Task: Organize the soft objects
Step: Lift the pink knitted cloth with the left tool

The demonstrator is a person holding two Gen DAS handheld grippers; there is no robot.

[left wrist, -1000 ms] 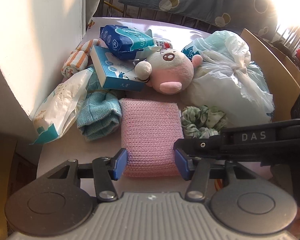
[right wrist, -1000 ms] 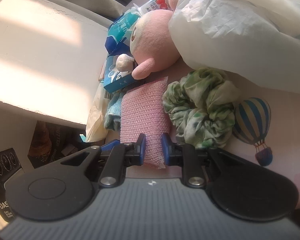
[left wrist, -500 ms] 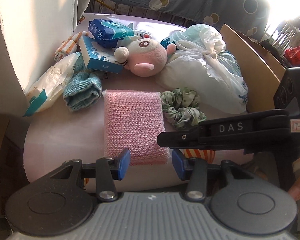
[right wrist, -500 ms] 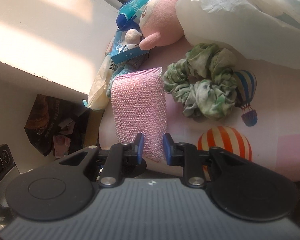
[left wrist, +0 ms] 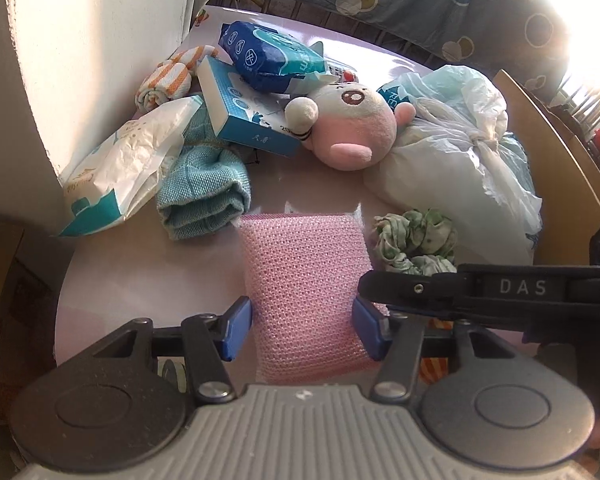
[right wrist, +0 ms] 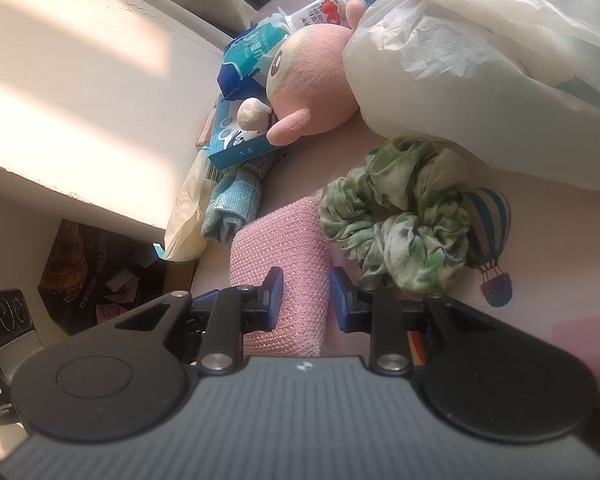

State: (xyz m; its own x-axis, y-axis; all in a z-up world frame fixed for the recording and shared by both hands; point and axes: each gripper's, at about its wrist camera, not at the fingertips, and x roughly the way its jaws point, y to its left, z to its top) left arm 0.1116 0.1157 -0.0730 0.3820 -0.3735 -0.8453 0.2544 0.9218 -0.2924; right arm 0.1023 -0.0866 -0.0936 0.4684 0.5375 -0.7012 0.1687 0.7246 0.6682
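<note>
A pink mesh sponge [left wrist: 304,276] lies on the pale table [left wrist: 140,280]. My left gripper [left wrist: 302,330] is open, its blue pads on either side of the sponge's near end. My right gripper [right wrist: 306,298] reaches in from the right and is shut on the sponge's [right wrist: 284,264] right edge; it shows in the left wrist view [left wrist: 384,286] as a black arm. A green scrunchie [left wrist: 414,246] lies right of the sponge, also in the right wrist view [right wrist: 396,216]. A pink plush toy [left wrist: 352,128] and a folded teal cloth [left wrist: 204,196] lie beyond.
A white plastic bag [left wrist: 460,152] fills the right side. A blue box [left wrist: 244,116], a blue wipes pack [left wrist: 272,60], a white tissue pack [left wrist: 128,168] and a rolled orange-striped cloth [left wrist: 164,84] crowd the back left by the wall [left wrist: 92,60]. A cardboard edge [left wrist: 556,136] stands right.
Both grippers have moved forward toward the pile again with the pink sponge. The right gripper's pads stand a little wider on the sponge than before.
</note>
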